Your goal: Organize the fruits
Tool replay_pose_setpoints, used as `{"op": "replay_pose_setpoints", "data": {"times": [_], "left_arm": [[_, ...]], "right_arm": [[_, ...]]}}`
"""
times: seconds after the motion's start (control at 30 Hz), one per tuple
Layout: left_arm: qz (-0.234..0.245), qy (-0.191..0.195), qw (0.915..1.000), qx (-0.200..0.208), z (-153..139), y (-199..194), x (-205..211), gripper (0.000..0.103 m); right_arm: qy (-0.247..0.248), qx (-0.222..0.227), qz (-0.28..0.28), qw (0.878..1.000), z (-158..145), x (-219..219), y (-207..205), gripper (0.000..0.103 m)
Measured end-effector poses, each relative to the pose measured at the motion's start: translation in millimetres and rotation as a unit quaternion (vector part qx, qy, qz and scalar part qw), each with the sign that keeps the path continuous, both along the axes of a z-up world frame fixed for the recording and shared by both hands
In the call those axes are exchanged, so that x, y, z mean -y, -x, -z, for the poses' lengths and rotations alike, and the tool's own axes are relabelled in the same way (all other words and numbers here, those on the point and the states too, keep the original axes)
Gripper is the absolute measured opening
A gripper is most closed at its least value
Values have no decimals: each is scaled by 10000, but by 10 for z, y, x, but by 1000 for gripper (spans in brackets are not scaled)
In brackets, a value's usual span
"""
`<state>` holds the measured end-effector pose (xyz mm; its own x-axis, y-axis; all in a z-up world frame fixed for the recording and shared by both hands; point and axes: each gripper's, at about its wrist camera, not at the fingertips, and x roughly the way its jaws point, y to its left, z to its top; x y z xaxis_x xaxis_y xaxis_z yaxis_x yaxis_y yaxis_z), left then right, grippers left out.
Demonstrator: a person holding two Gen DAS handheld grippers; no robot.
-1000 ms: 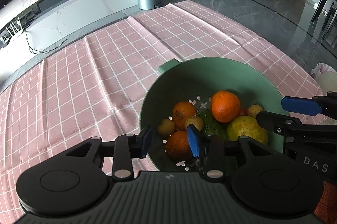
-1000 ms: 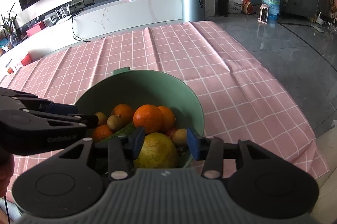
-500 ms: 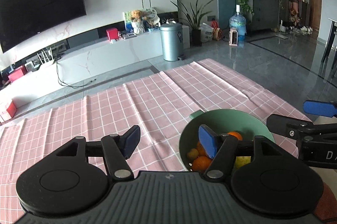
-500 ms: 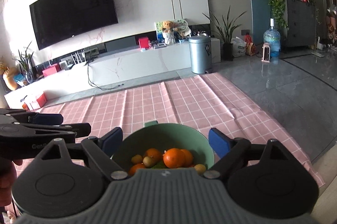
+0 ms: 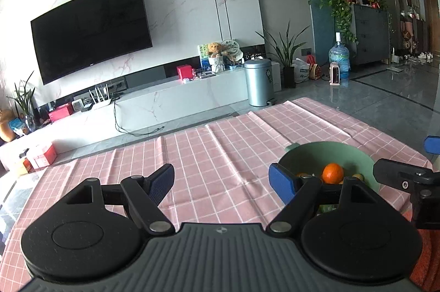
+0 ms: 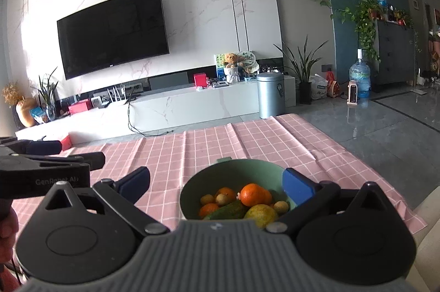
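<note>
Since both grippers were down at the bowl rim w/ jaws narrow 1 s ago, they've now pulled up and back: left gripper (image 5: 221,179) and right gripper (image 6: 216,182) both spread wide, empty. Round green plastic bowl (image 6: 247,165) sits on pink checked tablecloth (image 6: 192,151), holding oranges (image 6: 254,194), green cucumber (image 6: 228,211), yellow pear-like fruit (image 6: 261,212). Fruit all binned, so task prob done

Pink checked tablecloth (image 5: 225,154), wall television (image 6: 112,30) (screen dark), grey bin (image 6: 271,95), water jug (image 6: 359,81)
</note>
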<state>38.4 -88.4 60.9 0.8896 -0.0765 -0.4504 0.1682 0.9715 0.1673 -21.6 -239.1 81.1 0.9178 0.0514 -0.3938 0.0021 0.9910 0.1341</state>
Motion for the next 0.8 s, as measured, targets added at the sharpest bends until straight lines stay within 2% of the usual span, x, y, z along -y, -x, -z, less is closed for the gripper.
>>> {"op": "replay_pose_setpoints", "data": {"times": [0.13,0.4,0.6,0.8], "left_arm": [[-146,72,9995,-274,195,45,-91,92],[-212,-5,9973,-701,514,116,-117,92],[-235,62,9947,-996,626,137,-137,92],[-314,79,9936,-1079,652,136,-166,92]], "right_arm": [[56,-128,34,9999,153,-25,79,98],[114,-76,97,9999,358,-81,144,98],[254,-114,18,9996,436,-140,114,98],[72,-220,42,9997,475,-101,85,98]]}}
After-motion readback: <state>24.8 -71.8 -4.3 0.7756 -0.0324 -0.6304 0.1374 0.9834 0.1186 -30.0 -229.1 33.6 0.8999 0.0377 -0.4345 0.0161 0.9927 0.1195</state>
